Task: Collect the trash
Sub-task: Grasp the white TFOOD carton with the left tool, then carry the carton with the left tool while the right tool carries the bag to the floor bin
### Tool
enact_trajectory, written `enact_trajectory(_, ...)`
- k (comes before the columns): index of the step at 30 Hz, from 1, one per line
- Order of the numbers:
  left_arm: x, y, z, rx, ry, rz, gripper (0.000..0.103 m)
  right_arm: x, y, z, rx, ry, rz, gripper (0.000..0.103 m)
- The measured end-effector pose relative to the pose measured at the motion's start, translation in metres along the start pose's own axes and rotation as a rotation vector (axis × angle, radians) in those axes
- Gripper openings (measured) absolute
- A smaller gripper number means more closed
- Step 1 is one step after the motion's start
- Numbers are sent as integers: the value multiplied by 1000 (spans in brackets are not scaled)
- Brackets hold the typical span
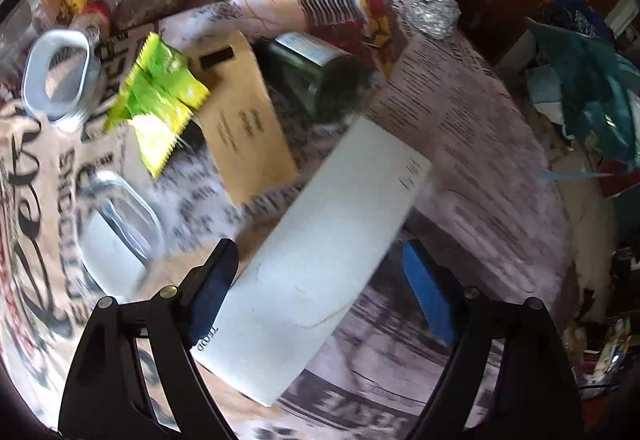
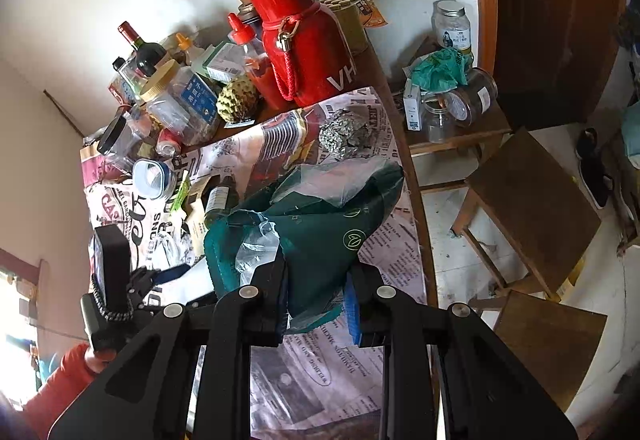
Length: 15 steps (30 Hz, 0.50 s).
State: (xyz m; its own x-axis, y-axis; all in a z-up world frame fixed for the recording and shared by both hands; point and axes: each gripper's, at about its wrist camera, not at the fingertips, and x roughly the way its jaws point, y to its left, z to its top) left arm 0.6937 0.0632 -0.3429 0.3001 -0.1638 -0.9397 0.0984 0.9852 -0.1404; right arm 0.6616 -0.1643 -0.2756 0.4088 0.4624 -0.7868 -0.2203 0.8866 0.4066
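A flat white box [image 1: 328, 248] lies on the newspaper-covered table [image 1: 480, 160], between the fingers of my left gripper [image 1: 320, 292]. The jaws stand wide; the left pad sits by the box's edge and the right pad is clear of it. Beyond it lie green snack wrappers [image 1: 160, 100], a brown paper sleeve [image 1: 244, 120], a dark green bottle [image 1: 316, 76] on its side and a foil ball [image 1: 432, 16]. My right gripper [image 2: 318, 300] is shut on a dark green bag [image 2: 320, 224] with clear plastic in it, held over the table's right side.
Jars, bottles, a red flask [image 2: 300, 40] and a scaly green fruit [image 2: 236, 100] crowd the table's far end. A clear container [image 1: 120, 216] and a grey-rimmed lid [image 1: 60, 76] lie at the left. Wooden stools [image 2: 532, 208] stand beyond the table's right edge.
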Motion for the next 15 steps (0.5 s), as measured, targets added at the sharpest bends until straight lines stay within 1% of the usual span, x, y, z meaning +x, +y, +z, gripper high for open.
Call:
enact_trajectory(1,0,-5,-5,-2,4,4,83,0,-1,1,-5,2,-1,21)
enact_trajectory(2,0,-10,-8,-2,4,14,79,1,-2,1,-7,5,1,21)
enact_trajectory(3,-1,-17,-12,4,-1,39,72,2,-2,2,-8,10,6,21)
enact_trajectory(4,-1,-24,-16,16,1,65,69,3,-3,2,-10,12,10,21)
enact_trajectory(7,0,-40,-24,42,15,104,64,5,-4,3,-17,24,26,21)
enact_trajectory(9,-2,-48,-29,45,3,119,52,6,-3,3,-26,32,39,21)
enact_trajectory(12,-2,-56,-32,14,1,129,52,4,0,3,-53,33,53,21)
enact_trajectory(14,-5,-58,-32,-16,2,112,51,2,3,2,-66,31,58,21)
enact_trajectory(15,-12,-56,-34,-37,-3,101,51,0,4,2,-71,28,61,21)
